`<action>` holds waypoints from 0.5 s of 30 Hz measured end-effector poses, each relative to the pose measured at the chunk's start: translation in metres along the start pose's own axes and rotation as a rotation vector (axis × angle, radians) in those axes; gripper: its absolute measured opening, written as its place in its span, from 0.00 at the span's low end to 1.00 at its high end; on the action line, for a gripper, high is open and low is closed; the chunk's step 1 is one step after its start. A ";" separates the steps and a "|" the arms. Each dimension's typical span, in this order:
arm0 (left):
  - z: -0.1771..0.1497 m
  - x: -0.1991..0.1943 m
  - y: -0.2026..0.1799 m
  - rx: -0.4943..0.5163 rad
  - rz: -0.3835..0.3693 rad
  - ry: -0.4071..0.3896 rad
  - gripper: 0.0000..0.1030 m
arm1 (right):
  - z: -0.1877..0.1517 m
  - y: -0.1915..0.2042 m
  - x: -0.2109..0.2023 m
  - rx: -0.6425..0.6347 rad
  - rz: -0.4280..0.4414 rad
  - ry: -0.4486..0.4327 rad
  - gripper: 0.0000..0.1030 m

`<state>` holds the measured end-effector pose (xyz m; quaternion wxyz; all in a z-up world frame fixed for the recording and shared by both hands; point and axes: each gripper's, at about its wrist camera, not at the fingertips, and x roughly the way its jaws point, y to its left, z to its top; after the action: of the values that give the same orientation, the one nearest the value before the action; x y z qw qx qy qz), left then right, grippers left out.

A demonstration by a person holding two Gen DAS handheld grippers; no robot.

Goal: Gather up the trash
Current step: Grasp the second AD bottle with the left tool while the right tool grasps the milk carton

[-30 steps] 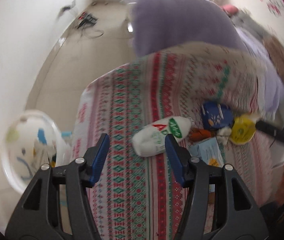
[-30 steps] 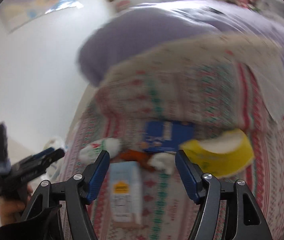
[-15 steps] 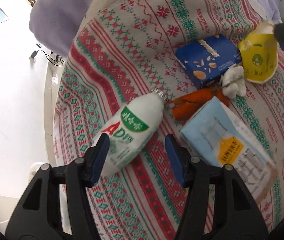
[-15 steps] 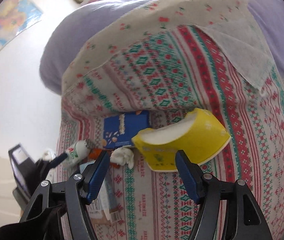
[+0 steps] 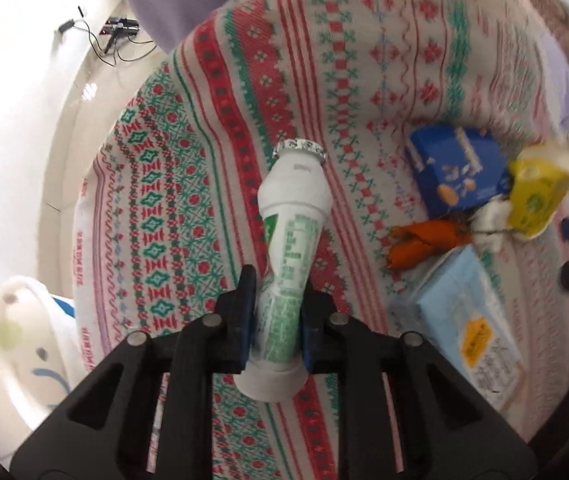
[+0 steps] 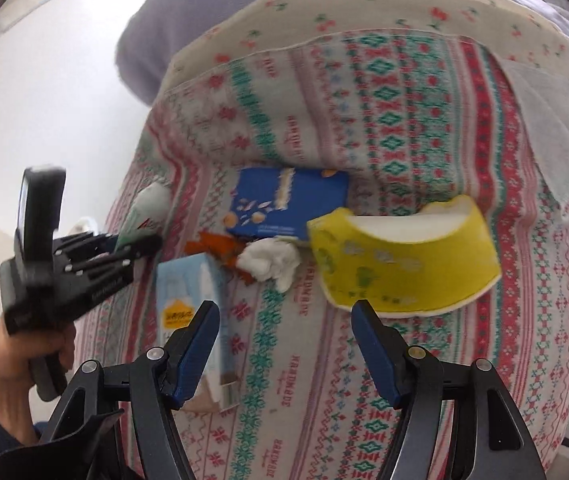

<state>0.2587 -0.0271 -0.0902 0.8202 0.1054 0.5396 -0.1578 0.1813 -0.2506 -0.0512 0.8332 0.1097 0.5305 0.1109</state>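
Half a second earlier our left gripper (image 5: 275,320) had stood spread around the white drink bottle (image 5: 289,240); now its fingers (image 5: 244,312) pinched the bottle's lower body, neck pointing away over the patterned blanket (image 5: 188,140). Our right gripper (image 6: 284,344) hung spread and empty just short of the yellow bowl (image 6: 400,256). We judged the job barely begun: bowl, blue box (image 6: 288,204), pale blue carton (image 6: 188,292), orange wrapper (image 5: 424,242) and tissue wad (image 6: 272,260) all lay uncollected, and the white bin (image 5: 24,356) waited beside the bed.
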 end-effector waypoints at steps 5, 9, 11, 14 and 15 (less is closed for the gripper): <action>0.000 -0.027 0.018 -0.101 -0.109 -0.066 0.20 | -0.001 0.015 0.011 -0.036 -0.003 0.009 0.68; 0.000 -0.036 0.024 -0.154 -0.099 -0.078 0.20 | -0.007 0.036 0.028 -0.063 0.018 0.038 0.68; -0.008 -0.040 0.026 -0.184 -0.100 -0.075 0.20 | -0.007 0.040 0.037 -0.076 0.046 0.062 0.68; -0.029 -0.051 0.023 -0.237 -0.106 -0.080 0.20 | -0.013 0.056 0.052 -0.094 0.081 0.108 0.68; -0.036 -0.055 0.023 -0.252 -0.109 -0.086 0.20 | -0.015 0.064 0.058 -0.107 0.080 0.122 0.68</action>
<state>0.2161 0.0151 -0.0540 0.8397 -0.0348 0.5243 -0.1372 0.1872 -0.1715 -0.0882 0.7989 0.0792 0.5688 0.1789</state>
